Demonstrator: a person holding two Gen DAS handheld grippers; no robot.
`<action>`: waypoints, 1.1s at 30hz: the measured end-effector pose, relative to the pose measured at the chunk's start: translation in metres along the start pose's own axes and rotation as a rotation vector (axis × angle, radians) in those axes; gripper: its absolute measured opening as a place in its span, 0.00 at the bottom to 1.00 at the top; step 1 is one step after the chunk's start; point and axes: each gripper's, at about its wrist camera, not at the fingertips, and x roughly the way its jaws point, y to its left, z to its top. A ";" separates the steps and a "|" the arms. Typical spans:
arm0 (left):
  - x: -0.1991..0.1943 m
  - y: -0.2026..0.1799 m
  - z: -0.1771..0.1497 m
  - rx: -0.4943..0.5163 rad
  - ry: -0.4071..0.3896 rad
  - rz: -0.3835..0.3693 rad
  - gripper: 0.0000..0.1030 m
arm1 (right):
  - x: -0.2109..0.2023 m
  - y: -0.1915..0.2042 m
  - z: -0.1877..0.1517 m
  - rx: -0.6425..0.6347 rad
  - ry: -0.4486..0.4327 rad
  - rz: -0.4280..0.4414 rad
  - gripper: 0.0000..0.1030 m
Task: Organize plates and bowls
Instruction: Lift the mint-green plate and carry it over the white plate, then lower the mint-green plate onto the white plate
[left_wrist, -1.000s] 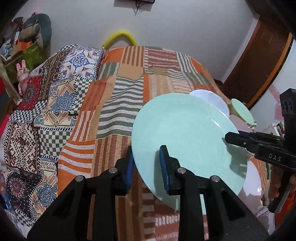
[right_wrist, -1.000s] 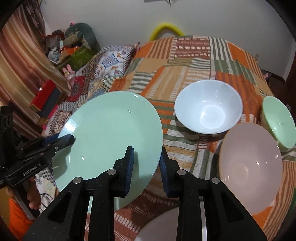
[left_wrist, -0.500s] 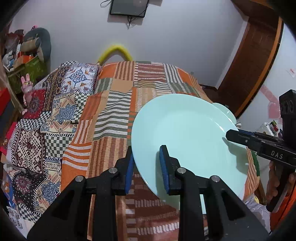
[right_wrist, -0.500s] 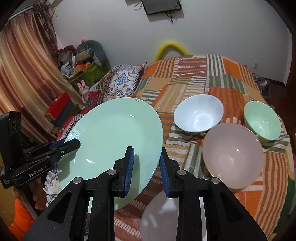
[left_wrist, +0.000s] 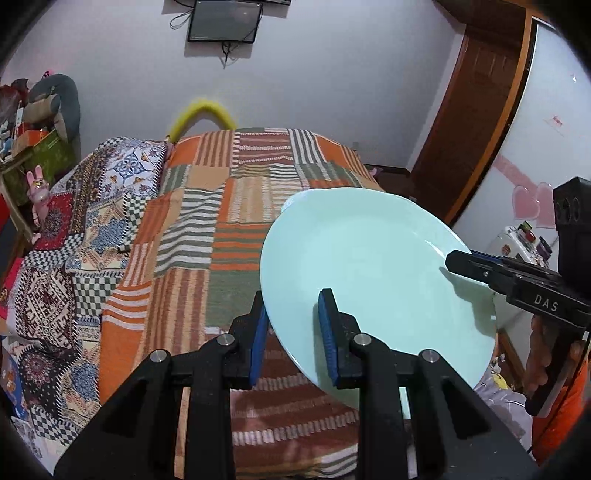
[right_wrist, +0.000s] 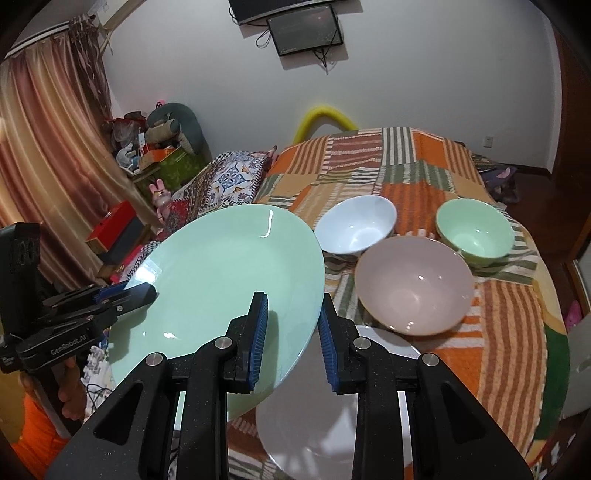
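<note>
A large mint-green plate (left_wrist: 373, 280) is held in the air above the bed, tilted, by both grippers at opposite rims. My left gripper (left_wrist: 291, 321) is shut on its near-left rim; it shows at the left of the right wrist view (right_wrist: 144, 291). My right gripper (right_wrist: 291, 321) is shut on the plate's (right_wrist: 225, 295) right rim; it shows at the right of the left wrist view (left_wrist: 458, 262). On the bed stand a white bowl (right_wrist: 354, 230), a pink bowl (right_wrist: 413, 284) and a green bowl (right_wrist: 474, 232). A white plate (right_wrist: 314, 413) lies under my right gripper.
The bed carries an orange striped patchwork blanket (left_wrist: 207, 236) and a patterned quilt (left_wrist: 55, 258). A cluttered shelf with toys (right_wrist: 155, 155) and a curtain (right_wrist: 44, 147) stand at the left. A wooden door (left_wrist: 469, 122) is at the right.
Both grippers have lifted the mint-green plate higher above the bed. The bowls and white plate have stayed in place.
</note>
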 end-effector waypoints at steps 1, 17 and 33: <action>0.000 -0.002 -0.002 0.001 0.002 -0.003 0.26 | -0.002 -0.001 -0.003 0.002 -0.002 -0.001 0.24; 0.016 -0.039 -0.029 0.054 0.058 -0.019 0.26 | -0.019 -0.031 -0.045 0.067 0.018 -0.023 0.24; 0.061 -0.068 -0.045 0.107 0.195 -0.055 0.26 | -0.018 -0.064 -0.080 0.161 0.087 -0.062 0.25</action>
